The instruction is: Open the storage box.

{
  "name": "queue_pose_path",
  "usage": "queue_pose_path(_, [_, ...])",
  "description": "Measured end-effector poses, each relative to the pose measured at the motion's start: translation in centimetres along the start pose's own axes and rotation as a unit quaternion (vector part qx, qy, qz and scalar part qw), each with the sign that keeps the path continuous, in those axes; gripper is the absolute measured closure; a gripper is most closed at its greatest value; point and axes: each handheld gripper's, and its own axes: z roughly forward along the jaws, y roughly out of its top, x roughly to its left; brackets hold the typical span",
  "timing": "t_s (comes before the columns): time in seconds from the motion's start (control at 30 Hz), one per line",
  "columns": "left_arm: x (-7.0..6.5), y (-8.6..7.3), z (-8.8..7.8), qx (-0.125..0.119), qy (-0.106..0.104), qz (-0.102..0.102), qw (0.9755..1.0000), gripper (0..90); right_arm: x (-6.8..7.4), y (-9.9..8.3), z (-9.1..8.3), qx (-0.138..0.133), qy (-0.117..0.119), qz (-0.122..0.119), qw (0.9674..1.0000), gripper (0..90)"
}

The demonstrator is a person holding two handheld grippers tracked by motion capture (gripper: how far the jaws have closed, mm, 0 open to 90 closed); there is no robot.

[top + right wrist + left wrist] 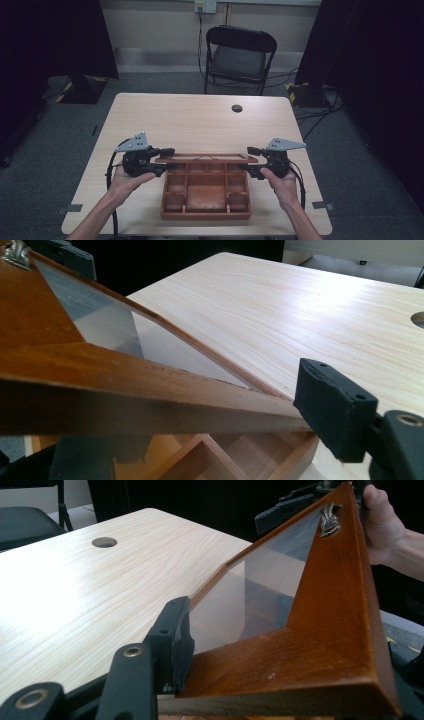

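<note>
A: Where is the lid [320, 645] held?

B: It is raised above the wooden box [206, 189] near the table's [200, 120] front edge. Each side rail is clamped between the closed jaws of the left gripper [167, 159] and right gripper [248, 161].

A: How is it moved well?

B: Both sides are kept level, so the glass pane [115, 335] is not twisted.

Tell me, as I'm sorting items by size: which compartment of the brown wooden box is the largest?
The big central compartment of the brown wooden box, at its middle towards the near edge. The smaller square compartments flank it on either side and line the row behind it.
</note>
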Motion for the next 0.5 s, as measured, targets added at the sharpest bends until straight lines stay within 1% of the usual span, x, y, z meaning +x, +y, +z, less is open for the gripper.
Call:
queue_pose_path(0.23, [0.13,0.12,0.01,0.002,-0.001,0.0,1.0,49.7,-0.01,-0.01,0.1,-0.006,0.001,0.003,1.0,28.4])
queue_pose_path(0.33, [0.22,0.14,0.04,-0.005,-0.001,-0.001,1.0,49.7,-0.06,0.04,0.16,-0.007,0.002,0.005,1.0,28.4])
queue_pose_path(0.47, [0.34,0.17,0.05,-0.007,0.0,-0.004,1.0,49.6,-0.12,0.21,0.19,-0.007,0.001,0.004,1.0,28.3])
queue_pose_path(0.5, [0.46,0.16,0.09,-0.011,0.001,-0.005,0.9999,49.2,-0.2,0.35,0.2,-0.008,0.004,0.005,0.9999,27.7])
